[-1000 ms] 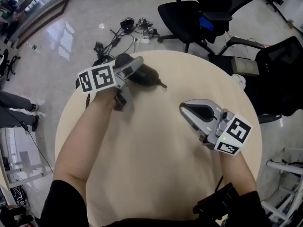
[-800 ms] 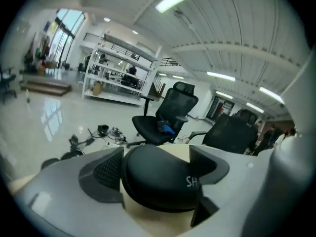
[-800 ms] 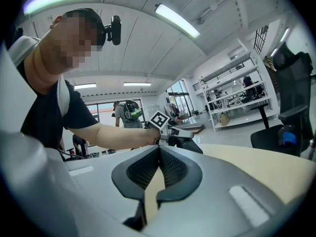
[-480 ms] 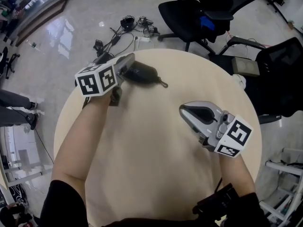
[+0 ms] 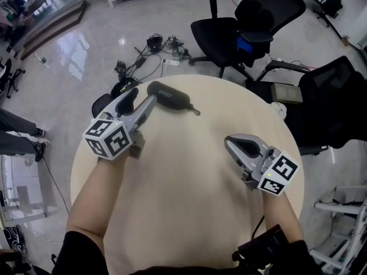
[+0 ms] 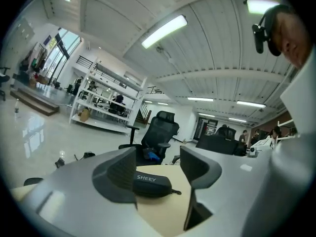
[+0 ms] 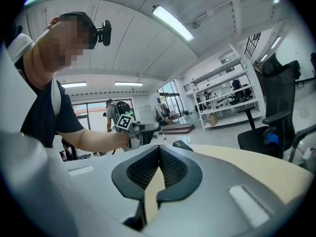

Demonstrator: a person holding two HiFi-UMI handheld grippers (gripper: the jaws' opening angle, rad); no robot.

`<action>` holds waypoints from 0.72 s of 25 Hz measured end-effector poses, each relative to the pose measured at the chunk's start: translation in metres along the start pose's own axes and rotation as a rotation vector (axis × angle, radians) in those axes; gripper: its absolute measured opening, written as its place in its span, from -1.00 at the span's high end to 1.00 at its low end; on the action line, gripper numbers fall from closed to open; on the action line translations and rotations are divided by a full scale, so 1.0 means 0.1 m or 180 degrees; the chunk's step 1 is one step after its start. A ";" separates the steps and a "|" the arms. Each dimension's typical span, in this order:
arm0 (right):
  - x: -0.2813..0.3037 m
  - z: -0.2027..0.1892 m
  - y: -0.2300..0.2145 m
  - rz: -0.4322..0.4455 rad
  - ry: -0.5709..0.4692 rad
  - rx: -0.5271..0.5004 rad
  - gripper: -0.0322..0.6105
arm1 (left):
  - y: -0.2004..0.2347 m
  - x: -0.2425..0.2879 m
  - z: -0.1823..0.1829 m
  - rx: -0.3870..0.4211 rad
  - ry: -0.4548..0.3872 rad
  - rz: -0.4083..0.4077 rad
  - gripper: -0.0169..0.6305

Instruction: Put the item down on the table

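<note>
A black zippered glasses case [image 5: 170, 97] lies flat on the round beige table [image 5: 189, 199] near its far edge. My left gripper [image 5: 140, 99] hovers just short of the case, pointing at it. Its jaws stand apart and are closing, with nothing between them. In the left gripper view the case [image 6: 150, 183] rests on the table beyond the gripper [image 6: 159, 166] and clear of both pads. My right gripper [image 5: 236, 144] is over the table's right side, far from the case. In its own view that gripper [image 7: 159, 154] is shut and empty.
Two black office chairs [image 5: 241, 22] [image 5: 338, 96] stand behind and to the right of the table. Cables and small devices [image 5: 149, 44] lie on the glossy floor beyond the far edge. The person's forearms reach over the near half of the table.
My left gripper has let go of the case and drawn back toward the near left. The case stays lying on the table. The right gripper has barely moved.
</note>
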State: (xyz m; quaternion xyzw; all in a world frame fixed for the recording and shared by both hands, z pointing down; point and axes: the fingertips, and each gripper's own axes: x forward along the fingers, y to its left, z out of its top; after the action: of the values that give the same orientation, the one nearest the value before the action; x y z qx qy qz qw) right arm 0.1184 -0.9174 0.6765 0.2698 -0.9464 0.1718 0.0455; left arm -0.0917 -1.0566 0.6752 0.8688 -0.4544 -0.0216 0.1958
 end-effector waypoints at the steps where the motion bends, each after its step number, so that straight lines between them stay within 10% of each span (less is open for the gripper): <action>1: -0.05 0.03 0.03 -0.0036 0.0009 -0.0002 0.86 | -0.07 -0.10 0.07 0.0027 -0.0052 -0.0044 0.17; 8: -0.32 0.34 0.34 -0.0197 0.0041 -0.0003 0.86 | -0.64 -1.17 0.77 -0.0064 -0.0638 -0.0479 0.95; 18: -0.67 0.90 1.30 -0.0196 0.0007 -0.0063 0.86 | -0.98 -3.04 0.71 -0.0315 -0.0599 -0.0131 0.95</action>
State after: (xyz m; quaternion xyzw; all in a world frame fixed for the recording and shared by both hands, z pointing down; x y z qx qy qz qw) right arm 0.1077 -0.8123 0.5413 0.2981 -0.9392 0.1612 0.0545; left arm -0.2090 -0.7865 0.5323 0.8613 -0.4512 -0.1295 0.1943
